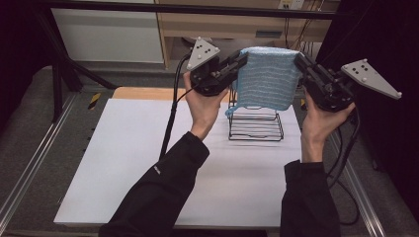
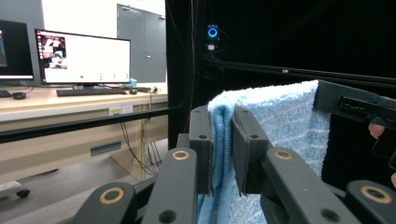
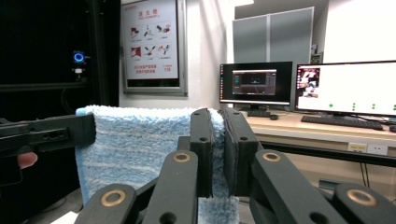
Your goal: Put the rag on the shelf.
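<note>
A light blue towel (image 1: 267,79) hangs stretched between the two grippers, high above the table. My left gripper (image 1: 241,60) is shut on the towel's upper left corner, and in the left gripper view its jaws pinch the folded edge of the towel (image 2: 223,140). My right gripper (image 1: 299,61) is shut on the upper right corner, and the right gripper view has the towel (image 3: 140,149) spreading away from its jaws. A black wire rack (image 1: 256,123) stands on the white table (image 1: 148,163) right under the towel's lower edge.
The wooden table edge (image 1: 143,93) runs behind the white sheet. Desks with lit monitors (image 2: 83,58) stand beyond the work area. A black frame bar (image 1: 197,9) crosses the back. Metal rails (image 1: 29,163) flank the table.
</note>
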Demonstrator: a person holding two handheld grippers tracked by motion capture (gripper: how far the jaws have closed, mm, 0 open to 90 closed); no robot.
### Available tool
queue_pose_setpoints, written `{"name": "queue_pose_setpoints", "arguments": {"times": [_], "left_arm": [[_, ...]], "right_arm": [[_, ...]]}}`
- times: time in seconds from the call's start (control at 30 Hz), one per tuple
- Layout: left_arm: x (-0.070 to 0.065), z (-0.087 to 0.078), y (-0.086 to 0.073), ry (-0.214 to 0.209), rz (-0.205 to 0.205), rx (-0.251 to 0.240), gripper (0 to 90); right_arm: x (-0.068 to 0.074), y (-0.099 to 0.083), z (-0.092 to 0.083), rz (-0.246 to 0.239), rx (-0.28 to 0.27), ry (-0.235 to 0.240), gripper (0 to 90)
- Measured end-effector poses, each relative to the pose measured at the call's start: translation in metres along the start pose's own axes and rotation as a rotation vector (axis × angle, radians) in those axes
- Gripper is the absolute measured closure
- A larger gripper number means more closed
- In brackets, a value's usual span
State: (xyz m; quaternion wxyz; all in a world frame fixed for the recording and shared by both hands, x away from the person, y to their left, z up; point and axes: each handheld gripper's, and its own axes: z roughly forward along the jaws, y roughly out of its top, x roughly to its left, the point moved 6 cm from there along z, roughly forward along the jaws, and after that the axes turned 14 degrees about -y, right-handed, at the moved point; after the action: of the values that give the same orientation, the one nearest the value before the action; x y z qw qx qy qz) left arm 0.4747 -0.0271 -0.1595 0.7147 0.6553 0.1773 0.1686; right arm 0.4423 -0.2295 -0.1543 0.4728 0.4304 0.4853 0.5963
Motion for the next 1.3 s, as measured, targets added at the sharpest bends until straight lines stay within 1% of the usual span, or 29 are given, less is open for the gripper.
{"name": "queue_pose_setpoints", "arguments": {"times": [0.03,0.13,0.3,0.37,0.47,0.53,0.73,1.0,1.03,1.1,1.17,1.23,1.3], "left_arm": [[0.000,0.002,0.001,0.001,0.000,-0.002,79.2],[0.001,0.009,0.006,-0.001,-0.001,-0.006,79.2],[0.003,0.018,0.014,0.005,0.016,-0.005,79.2],[0.004,0.021,0.016,0.005,0.015,0.001,79.2],[0.008,0.026,0.019,0.005,0.004,-0.005,79.1],[0.012,0.029,0.020,0.010,0.010,0.007,79.1],[0.021,0.038,0.025,0.022,0.011,0.015,79.1],[0.035,0.048,0.033,0.044,0.053,0.039,79.0],[0.037,0.049,0.033,0.046,0.058,0.042,79.1],[0.042,0.050,0.033,0.055,0.067,0.042,79.0],[0.046,0.053,0.030,0.051,0.060,0.048,79.0],[0.052,0.055,0.028,0.063,0.073,0.059,79.0],[0.057,0.058,0.026,0.061,0.059,0.056,79.0]], "right_arm": [[-0.003,0.002,0.003,0.007,-0.003,-0.006,83.8],[-0.007,0.005,0.005,0.013,-0.005,-0.013,83.8],[-0.013,0.013,0.013,0.014,-0.008,-0.022,83.8],[-0.015,0.015,0.016,0.015,-0.008,-0.027,83.8],[-0.018,0.017,0.021,0.018,-0.011,-0.031,83.8],[-0.019,0.018,0.024,0.023,-0.010,-0.033,83.8],[-0.023,0.017,0.037,0.031,-0.010,-0.038,83.8],[-0.029,0.018,0.056,0.051,-0.008,-0.042,83.7],[-0.029,0.017,0.060,0.054,-0.007,-0.041,83.7],[-0.029,0.017,0.062,0.053,-0.008,-0.041,83.7],[-0.029,0.015,0.066,0.050,-0.003,-0.043,83.7],[-0.030,0.012,0.070,0.054,0.004,-0.045,83.7],[-0.031,0.010,0.075,0.056,0.012,-0.050,83.7]]}}
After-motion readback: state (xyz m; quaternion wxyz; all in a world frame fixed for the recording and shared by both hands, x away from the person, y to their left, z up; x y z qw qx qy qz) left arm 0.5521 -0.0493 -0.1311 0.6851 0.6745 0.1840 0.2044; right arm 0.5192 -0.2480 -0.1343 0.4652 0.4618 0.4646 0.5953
